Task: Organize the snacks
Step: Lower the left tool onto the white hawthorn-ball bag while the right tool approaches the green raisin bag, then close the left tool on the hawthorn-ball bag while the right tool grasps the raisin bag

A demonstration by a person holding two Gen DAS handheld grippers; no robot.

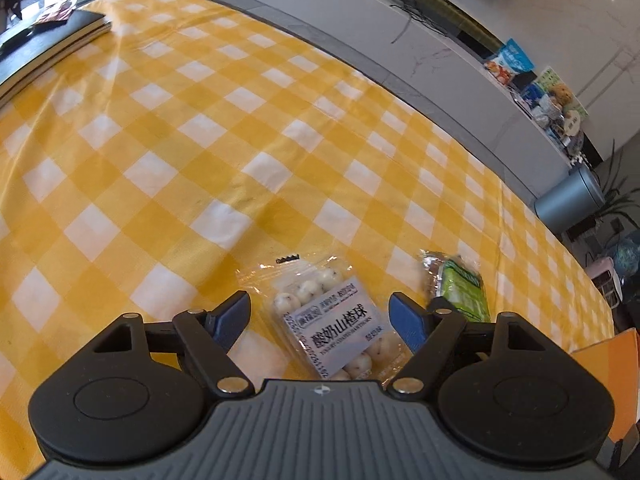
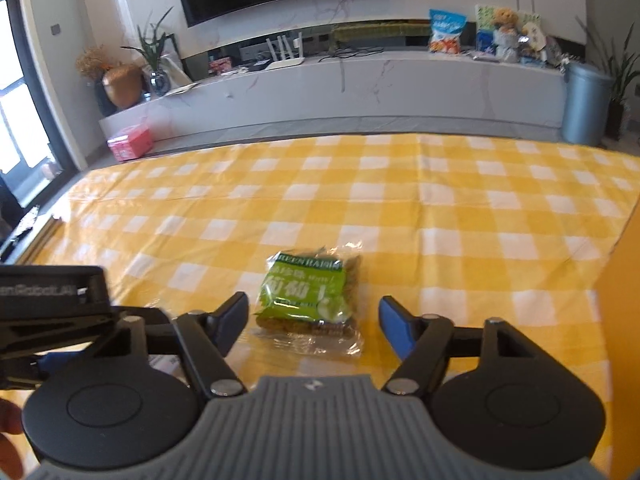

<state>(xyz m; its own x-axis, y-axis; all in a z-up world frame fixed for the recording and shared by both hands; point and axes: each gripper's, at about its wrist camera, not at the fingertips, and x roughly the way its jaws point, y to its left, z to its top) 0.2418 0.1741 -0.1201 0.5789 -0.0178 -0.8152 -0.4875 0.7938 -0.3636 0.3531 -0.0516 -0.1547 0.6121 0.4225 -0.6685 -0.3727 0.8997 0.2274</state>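
A clear packet of white yogurt hawthorn balls lies on the yellow checked tablecloth between the fingers of my left gripper, which is open around it without touching. A green raisin packet lies flat between the open fingers of my right gripper; it also shows in the left wrist view, just right of the left gripper. The left gripper's body shows at the left of the right wrist view.
An orange box edge stands at the table's right side, also in the left wrist view. Dark notebooks lie at the far left corner. Beyond the table are a TV shelf, a pink box and a grey bin.
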